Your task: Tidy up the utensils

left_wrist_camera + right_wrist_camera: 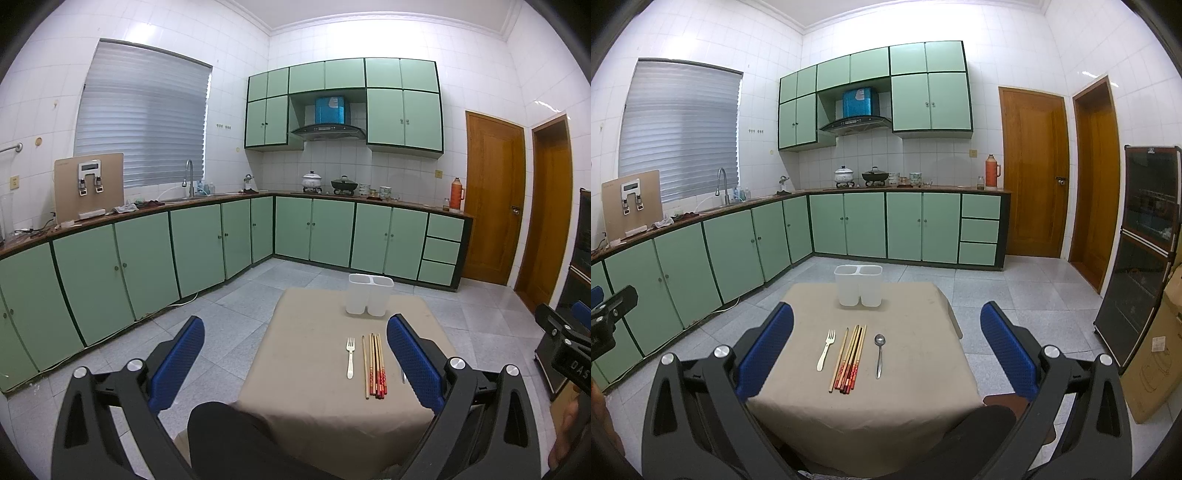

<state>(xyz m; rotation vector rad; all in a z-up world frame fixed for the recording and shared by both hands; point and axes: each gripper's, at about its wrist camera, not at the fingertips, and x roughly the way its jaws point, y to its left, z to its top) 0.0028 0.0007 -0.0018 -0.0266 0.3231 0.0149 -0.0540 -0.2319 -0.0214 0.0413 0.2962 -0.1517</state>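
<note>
A small table with a beige cloth (908,369) holds a white fork (826,350), a bundle of chopsticks (849,360) with red ends, and a metal spoon (879,354), lying side by side. A white two-compartment holder (858,285) stands upright at the far edge. My right gripper (886,332) hangs open above the near half of the table, holding nothing. My left gripper (295,343) is also open and empty, left of the fork (350,356) and chopsticks (376,363); its right finger (413,362) hides most of the spoon. The holder (370,294) shows beyond.
Green cabinets (738,251) run along the left and far walls, with a sink, pots and a thermos on the counter. Wooden doors (1034,173) stand at the right, beside a dark glass cabinet (1145,251) and a cardboard box (1152,369). Grey tiled floor surrounds the table. A person's dark-clad knee (229,435) is below.
</note>
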